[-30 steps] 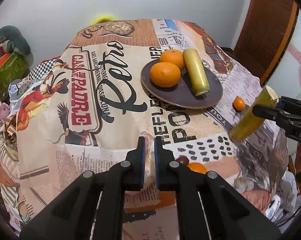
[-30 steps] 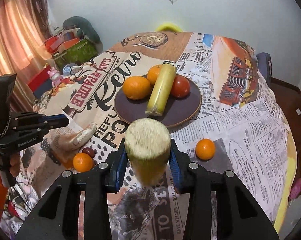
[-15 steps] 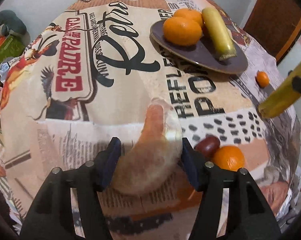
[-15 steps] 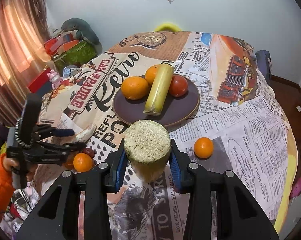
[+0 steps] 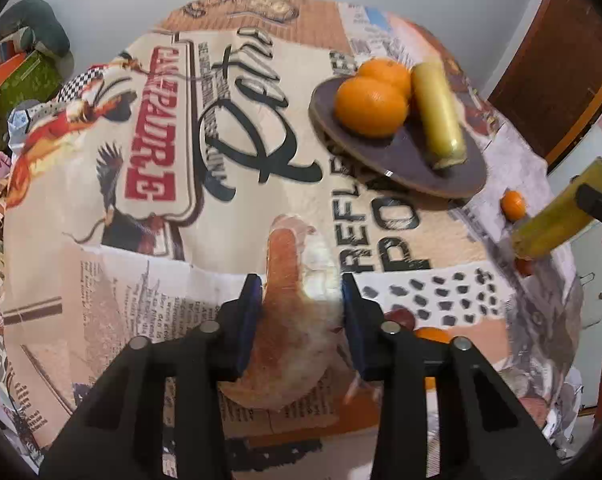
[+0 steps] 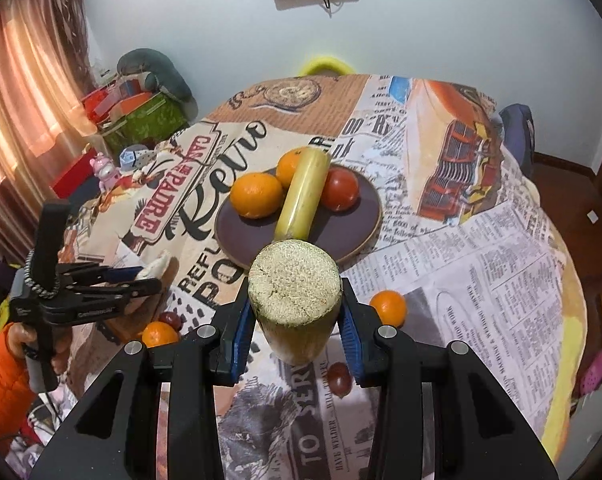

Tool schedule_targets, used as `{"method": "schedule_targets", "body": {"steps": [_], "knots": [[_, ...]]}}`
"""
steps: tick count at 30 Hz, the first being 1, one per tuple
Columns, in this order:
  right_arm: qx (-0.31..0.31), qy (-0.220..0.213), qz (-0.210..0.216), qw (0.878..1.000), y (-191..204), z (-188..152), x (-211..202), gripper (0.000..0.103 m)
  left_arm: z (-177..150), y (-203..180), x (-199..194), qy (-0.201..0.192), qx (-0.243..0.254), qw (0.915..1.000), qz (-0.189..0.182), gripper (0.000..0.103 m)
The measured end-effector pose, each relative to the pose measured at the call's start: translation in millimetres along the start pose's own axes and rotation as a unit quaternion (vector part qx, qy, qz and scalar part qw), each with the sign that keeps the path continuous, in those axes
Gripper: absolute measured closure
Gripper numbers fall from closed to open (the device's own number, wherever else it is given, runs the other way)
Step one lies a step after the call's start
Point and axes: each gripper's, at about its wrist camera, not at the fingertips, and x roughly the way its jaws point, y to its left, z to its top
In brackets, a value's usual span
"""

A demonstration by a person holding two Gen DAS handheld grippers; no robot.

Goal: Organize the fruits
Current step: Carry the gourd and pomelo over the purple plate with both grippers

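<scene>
My left gripper (image 5: 300, 292) points down at a pale orange-brown sweet potato (image 5: 289, 320) lying on the printed tablecloth. Its jaws are closing and the blue pads touch both sides of it. My right gripper (image 6: 295, 304) is shut on a yellow-green sugarcane piece (image 6: 295, 280), held above the cloth with its fibrous cut end facing the camera. Beyond it, a dark brown plate (image 6: 353, 236) carries two oranges (image 6: 256, 200), a second cane piece (image 6: 305, 192) and a tomato (image 6: 341, 190).
Loose on the cloth are small oranges (image 6: 388, 307) (image 6: 160, 334) and dark red fruits (image 6: 172, 320) (image 6: 338, 376). A hand in an orange sleeve (image 6: 5, 360) holds the left gripper. Boxes and toys (image 6: 141, 120) crowd the floor past the table's left edge.
The left gripper went from shut to open, dropped down over the sweet potato, and its jaws closed in on it. The right gripper and its cane stayed put.
</scene>
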Motion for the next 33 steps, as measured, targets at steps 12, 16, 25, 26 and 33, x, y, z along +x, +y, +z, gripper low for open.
{"method": "schedule_targets", "body": {"steps": [12,16,25,26,33], "knots": [[0.008,-0.016,-0.012,1.0,-14,14,-2,0.068,20,-14,-23,-0.041,0.005,0.9991,-0.012,0.081],[0.009,-0.018,-0.016,1.0,-20,20,2,0.068,29,-22,-34,-0.063,0.013,0.9977,-0.02,0.081],[-0.002,-0.019,-0.022,1.0,-24,39,15,0.068,56,-42,-42,-0.097,0.02,0.9939,-0.048,0.081],[-0.004,-0.019,-0.023,1.0,-24,41,17,0.068,60,-46,-40,-0.099,0.021,0.9937,-0.047,0.081],[-0.015,-0.007,-0.02,1.0,-22,51,39,0.068,79,-62,-21,-0.1,0.026,0.9929,-0.058,0.081]]}}
